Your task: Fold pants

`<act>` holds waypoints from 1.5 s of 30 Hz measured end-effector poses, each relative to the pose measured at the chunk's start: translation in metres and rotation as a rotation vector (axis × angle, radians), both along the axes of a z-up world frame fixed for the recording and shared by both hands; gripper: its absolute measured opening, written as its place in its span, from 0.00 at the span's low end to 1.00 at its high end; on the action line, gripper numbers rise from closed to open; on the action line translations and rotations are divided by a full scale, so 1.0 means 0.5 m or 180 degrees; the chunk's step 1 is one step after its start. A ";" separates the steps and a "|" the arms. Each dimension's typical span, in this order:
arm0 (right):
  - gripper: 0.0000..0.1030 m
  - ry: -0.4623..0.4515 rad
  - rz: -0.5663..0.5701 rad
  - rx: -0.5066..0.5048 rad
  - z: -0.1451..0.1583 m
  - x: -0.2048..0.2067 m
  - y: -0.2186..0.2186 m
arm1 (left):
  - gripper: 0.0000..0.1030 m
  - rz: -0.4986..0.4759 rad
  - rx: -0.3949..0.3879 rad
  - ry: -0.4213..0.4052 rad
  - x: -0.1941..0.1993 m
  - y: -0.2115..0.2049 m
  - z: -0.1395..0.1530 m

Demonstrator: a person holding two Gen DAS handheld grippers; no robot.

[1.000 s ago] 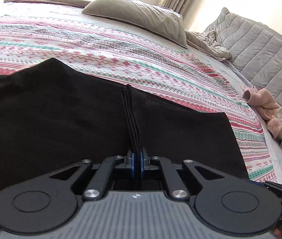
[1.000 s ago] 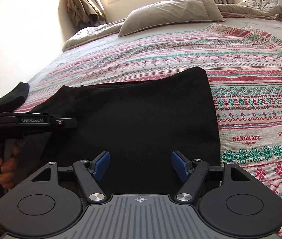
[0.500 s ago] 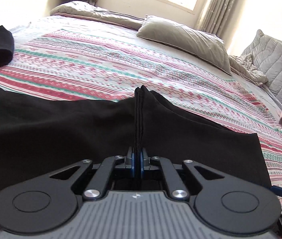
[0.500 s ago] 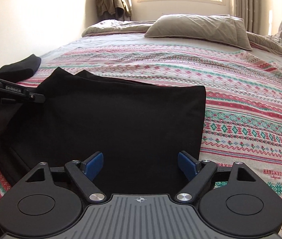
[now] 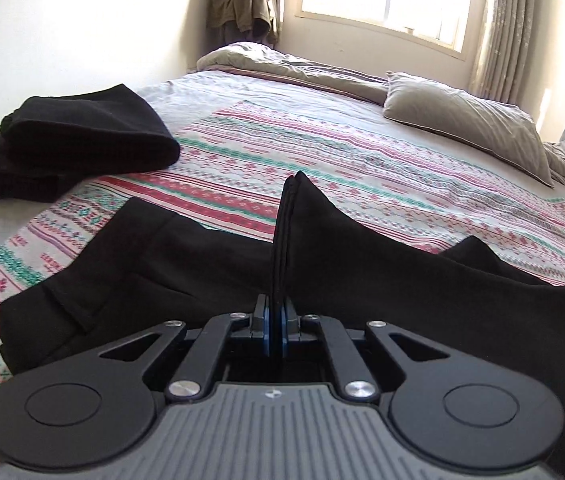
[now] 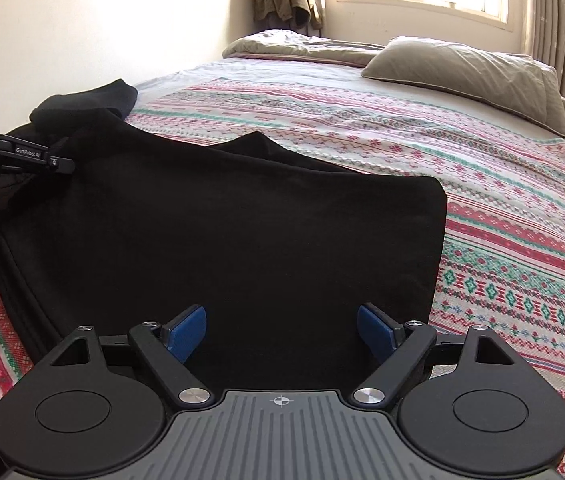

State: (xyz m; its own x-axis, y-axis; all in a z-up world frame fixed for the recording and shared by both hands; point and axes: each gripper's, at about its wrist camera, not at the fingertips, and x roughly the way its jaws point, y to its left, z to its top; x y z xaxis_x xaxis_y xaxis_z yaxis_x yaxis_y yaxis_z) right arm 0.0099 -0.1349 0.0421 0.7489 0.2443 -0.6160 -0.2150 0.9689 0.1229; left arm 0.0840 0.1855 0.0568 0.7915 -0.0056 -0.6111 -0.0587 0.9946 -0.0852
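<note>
The left gripper (image 5: 276, 330) is clamping a raised fold of the soft, limp black fabric pants (image 5: 402, 280); the right gripper (image 6: 281, 330) is hovering spread above them, probably gripping nothing.

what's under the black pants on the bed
The black pants lie on the striped bedspread, which shows around them. The part directly beneath them is covered.
</note>
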 end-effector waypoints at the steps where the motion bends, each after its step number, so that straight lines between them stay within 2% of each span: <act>1: 0.83 0.0002 0.0016 -0.0001 0.000 0.004 0.007 | 0.21 0.0047 0.0024 -0.0014 -0.002 0.009 0.002; 6: 0.83 -0.0010 0.0098 0.0003 0.001 0.017 0.040 | 0.21 0.0262 0.0054 -0.0055 -0.003 0.067 0.006; 14: 0.83 -0.0037 0.0168 0.0032 0.004 0.034 0.066 | 0.22 0.0644 0.0310 -0.0134 0.002 0.124 0.002; 18: 0.83 -0.0019 0.0175 0.0063 0.002 0.039 0.067 | 0.22 0.0786 0.0314 -0.0115 0.013 0.145 -0.008; 20: 0.84 -0.0011 0.0172 0.0061 0.001 0.039 0.068 | 0.25 0.0800 0.0275 -0.0075 0.017 0.148 -0.014; 21: 0.84 -0.0010 0.0173 0.0056 0.001 0.039 0.067 | 0.30 0.0798 0.0253 -0.0054 0.017 0.147 -0.015; 22: 0.84 -0.0017 0.0174 0.0046 0.002 0.038 0.065 | 0.43 0.0790 0.0243 -0.0061 0.013 0.145 -0.013; 23: 0.84 -0.0028 0.0170 0.0035 0.004 0.037 0.062 | 0.51 0.0752 0.0213 -0.0082 0.008 0.142 -0.010; 25: 0.87 -0.0047 0.0150 0.0039 0.008 0.035 0.054 | 0.79 0.0647 0.0054 -0.0154 -0.007 0.135 0.000; 27: 0.88 -0.0037 0.0140 0.0095 0.013 0.033 0.040 | 0.88 0.0531 -0.0102 -0.0223 -0.025 0.122 0.011; 31: 0.88 0.0054 0.0042 0.0333 0.022 0.031 0.001 | 1.00 0.0134 -0.0263 -0.0251 -0.052 0.070 0.018; 34: 0.88 0.0181 -0.0023 0.0613 0.022 0.027 -0.036 | 1.00 -0.0266 -0.0465 -0.0179 -0.067 0.024 0.011; 37: 0.88 0.0303 -0.0098 0.0920 0.017 0.021 -0.073 | 1.00 -0.0658 -0.0736 -0.0007 -0.074 -0.022 -0.007; 39: 0.88 0.0395 -0.0131 0.1114 0.011 0.017 -0.093 | 1.00 -0.0883 -0.0831 0.0117 -0.075 -0.052 -0.020; 43: 0.87 0.0559 -0.0083 0.1403 0.000 0.002 -0.119 | 1.00 -0.1237 -0.0703 0.0130 -0.093 -0.112 -0.030; 45: 0.82 0.0625 -0.0005 0.1459 -0.003 -0.008 -0.120 | 1.00 -0.1387 -0.0647 0.0110 -0.101 -0.137 -0.031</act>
